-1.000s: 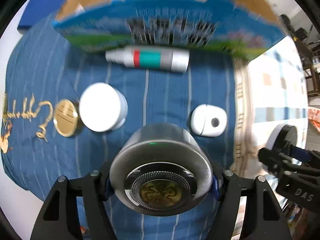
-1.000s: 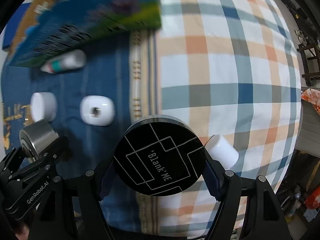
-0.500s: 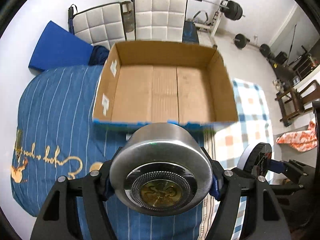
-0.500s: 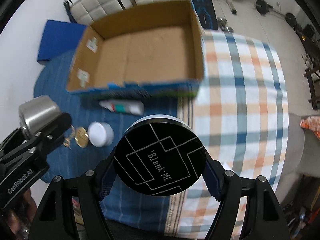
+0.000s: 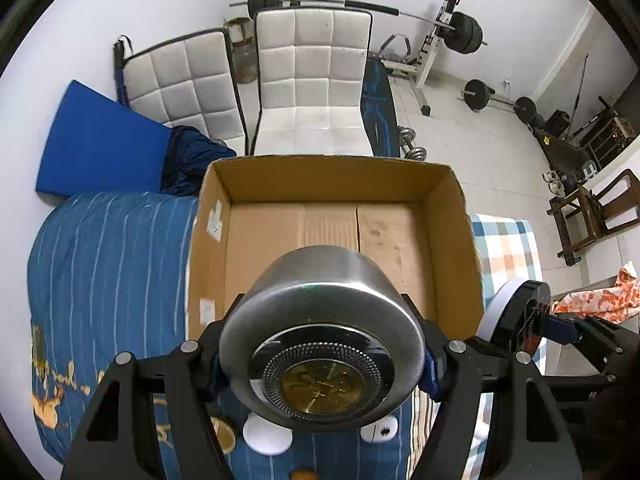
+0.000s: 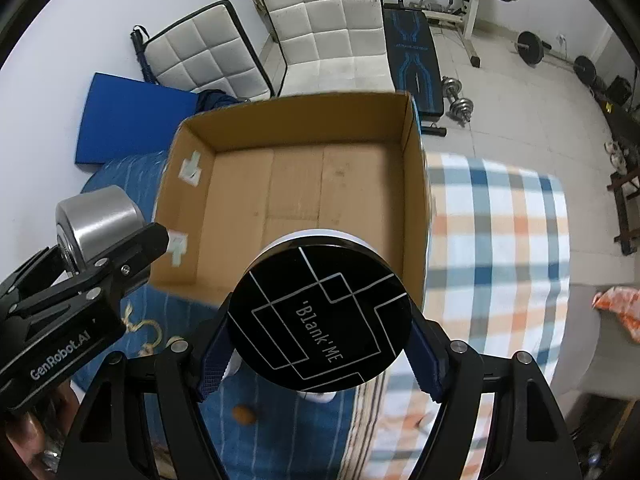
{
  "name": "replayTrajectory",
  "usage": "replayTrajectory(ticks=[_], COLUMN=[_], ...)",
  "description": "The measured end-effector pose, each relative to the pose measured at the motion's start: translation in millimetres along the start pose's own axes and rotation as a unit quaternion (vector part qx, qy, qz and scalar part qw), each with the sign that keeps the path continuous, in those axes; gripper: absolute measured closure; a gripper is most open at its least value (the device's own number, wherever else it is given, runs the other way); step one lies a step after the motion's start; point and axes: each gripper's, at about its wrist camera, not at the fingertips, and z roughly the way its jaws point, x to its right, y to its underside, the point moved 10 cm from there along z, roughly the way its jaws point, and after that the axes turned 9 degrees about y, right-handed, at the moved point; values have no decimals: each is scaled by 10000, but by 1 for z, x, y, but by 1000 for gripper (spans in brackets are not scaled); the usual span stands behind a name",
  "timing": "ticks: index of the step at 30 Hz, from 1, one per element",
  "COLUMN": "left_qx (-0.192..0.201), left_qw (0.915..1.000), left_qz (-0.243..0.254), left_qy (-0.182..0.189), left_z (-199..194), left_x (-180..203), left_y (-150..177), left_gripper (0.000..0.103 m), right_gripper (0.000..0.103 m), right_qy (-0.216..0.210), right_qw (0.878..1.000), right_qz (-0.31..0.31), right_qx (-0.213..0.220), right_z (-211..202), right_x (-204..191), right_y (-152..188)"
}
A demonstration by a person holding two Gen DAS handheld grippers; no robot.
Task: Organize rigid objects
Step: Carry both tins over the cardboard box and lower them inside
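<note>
My left gripper (image 5: 322,354) is shut on a silver round tin (image 5: 322,344) with a gold centre, held above the near edge of an open cardboard box (image 5: 456,240). My right gripper (image 6: 318,340) is shut on a black-lidded round jar (image 6: 318,314) marked "Blank ME", also held over the box's (image 6: 414,208) near edge. The box looks empty. The left gripper with the tin (image 6: 96,216) shows in the right wrist view; the jar (image 5: 516,316) shows in the left wrist view.
Below the grippers on the blue striped cloth (image 5: 108,248) lie a white round jar (image 5: 266,436), a gold disc (image 5: 224,434) and a small white case (image 5: 380,432). A checked cloth (image 6: 500,240) lies to the right. White chairs (image 5: 312,80) and gym weights stand beyond.
Both grippers have risen with their loads and moved forward toward the box. The view went from the cloth and loose items to looking down into the open box.
</note>
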Motion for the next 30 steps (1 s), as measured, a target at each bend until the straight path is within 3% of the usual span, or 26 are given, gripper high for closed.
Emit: replayTrajectory(ticks=[11, 23, 30], left_qx=[-535, -1266, -1742], left_qw=[9984, 9907, 9815], left_qz=[-187, -468, -649], left_qy=[72, 143, 453], left_z=[86, 165, 199], left_x=[-26, -49, -47], left_y=[-51, -45, -38], left_gripper=[34, 34, 34], right_gripper=[26, 26, 26], right_qy=[372, 577, 585], right_qw=[9989, 9953, 9939], right_qz=[8, -81, -172], right_qx=[-294, -771, -921], right_z=[85, 170, 198], right_x=[-1, -13, -15], right_y=[-72, -95, -98])
